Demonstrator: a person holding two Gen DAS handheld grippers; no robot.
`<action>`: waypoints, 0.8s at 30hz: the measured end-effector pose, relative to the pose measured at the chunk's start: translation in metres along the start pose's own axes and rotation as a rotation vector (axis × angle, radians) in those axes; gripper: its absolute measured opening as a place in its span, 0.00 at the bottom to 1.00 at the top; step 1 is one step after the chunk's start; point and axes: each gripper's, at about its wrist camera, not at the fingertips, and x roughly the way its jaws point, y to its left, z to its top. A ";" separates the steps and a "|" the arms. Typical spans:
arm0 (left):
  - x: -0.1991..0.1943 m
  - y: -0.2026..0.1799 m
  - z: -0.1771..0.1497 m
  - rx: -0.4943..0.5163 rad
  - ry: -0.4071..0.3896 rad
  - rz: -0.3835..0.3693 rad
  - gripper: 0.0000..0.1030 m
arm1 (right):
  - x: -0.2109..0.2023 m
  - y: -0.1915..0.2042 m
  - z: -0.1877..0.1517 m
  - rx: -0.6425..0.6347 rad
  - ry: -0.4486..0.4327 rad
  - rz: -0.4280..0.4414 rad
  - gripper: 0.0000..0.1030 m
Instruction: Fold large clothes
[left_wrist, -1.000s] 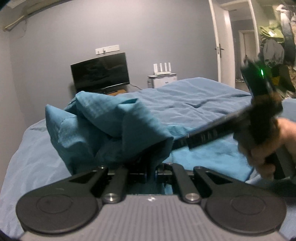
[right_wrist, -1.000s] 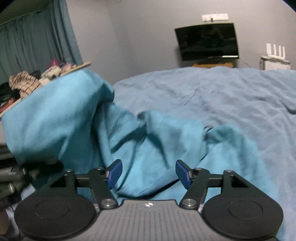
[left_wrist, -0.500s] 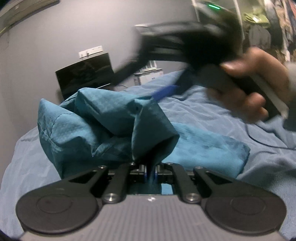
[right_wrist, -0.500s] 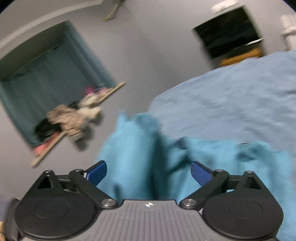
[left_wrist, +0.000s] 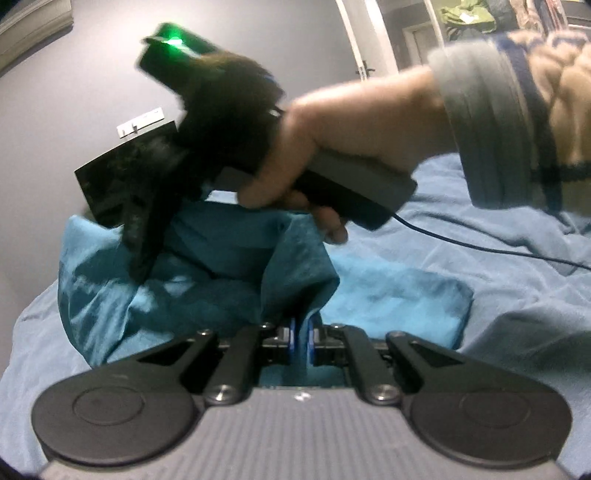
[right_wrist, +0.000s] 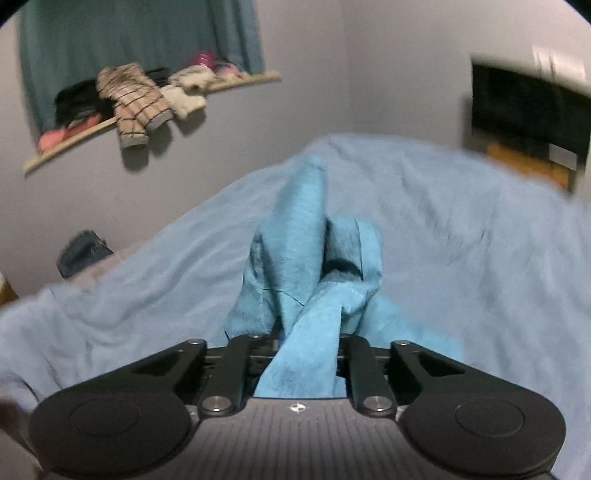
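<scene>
Teal garment (right_wrist: 306, 258) bunched mid-bed (right_wrist: 461, 236), both tongs (left_wrist: 300, 341) (right_wrist: 303, 345) clamped on its folds, bedsheet bare around

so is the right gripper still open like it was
No, the right gripper has shut on the teal garment, cloth bunched between its closed fingers.

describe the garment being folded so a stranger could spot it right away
Find the bed with its pale blue sheet. The teal garment sits bunched in the middle, pinched by both the left gripper and right gripper. Its deeper, brighter teal sets it apart from the sheet.
</scene>
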 end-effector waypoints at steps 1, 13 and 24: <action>-0.001 -0.001 0.002 -0.007 -0.008 -0.019 0.00 | -0.008 -0.007 -0.005 0.011 -0.013 -0.020 0.08; -0.019 0.047 0.008 -0.236 -0.091 -0.054 0.22 | -0.083 -0.111 -0.103 0.190 -0.077 -0.225 0.05; 0.097 0.041 -0.050 -0.093 0.265 0.002 0.21 | 0.009 -0.178 -0.208 0.332 0.003 -0.252 0.08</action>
